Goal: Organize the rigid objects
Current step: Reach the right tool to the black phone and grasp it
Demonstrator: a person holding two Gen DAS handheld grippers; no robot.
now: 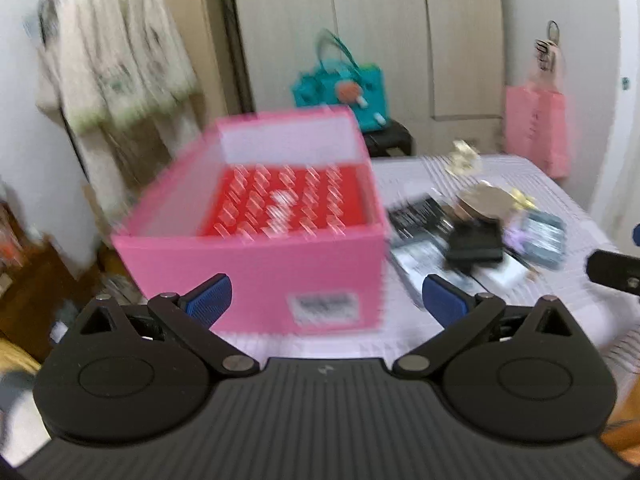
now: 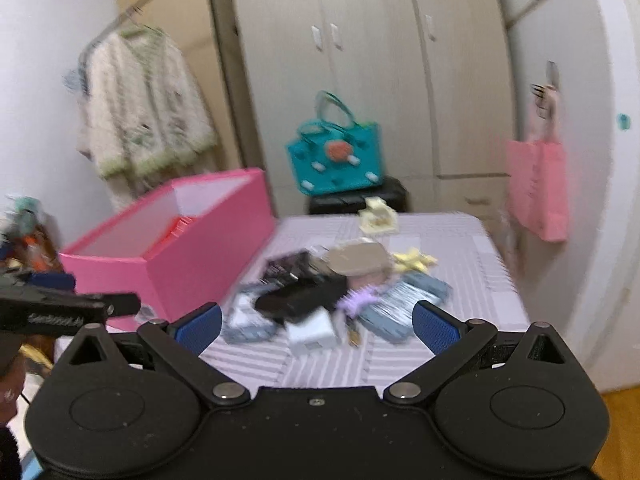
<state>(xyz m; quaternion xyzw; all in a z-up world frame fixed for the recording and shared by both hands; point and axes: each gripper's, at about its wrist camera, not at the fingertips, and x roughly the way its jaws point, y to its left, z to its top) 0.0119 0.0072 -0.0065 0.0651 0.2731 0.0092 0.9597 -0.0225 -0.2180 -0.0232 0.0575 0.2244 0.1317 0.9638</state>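
In the left wrist view the left gripper [image 1: 326, 300] fills the bottom of the frame with its blue-padded fingers [image 1: 210, 298] spread wide and nothing between them; just beyond them, at the centre, stands an open pink box [image 1: 256, 264] on the striped tablecloth [image 1: 560, 184], with a red insert carrying rows of clear pegs on its floor, though blur hides the detail. Right of the box, in the centre right of the frame, lies a jumbled pile of small objects [image 1: 476, 236], among them a round tin lid, dark flat cases and boxed packets. In the right wrist view the right gripper [image 2: 318, 322] is likewise wide apart and empty, its fingers framing the same pile [image 2: 332, 296] at lower centre, while the pink box [image 2: 192, 256] sits at centre left. A teal bag [image 2: 334, 152] rests on a dark stool behind the table, and a pink bag [image 2: 538, 188] hangs at the right edge
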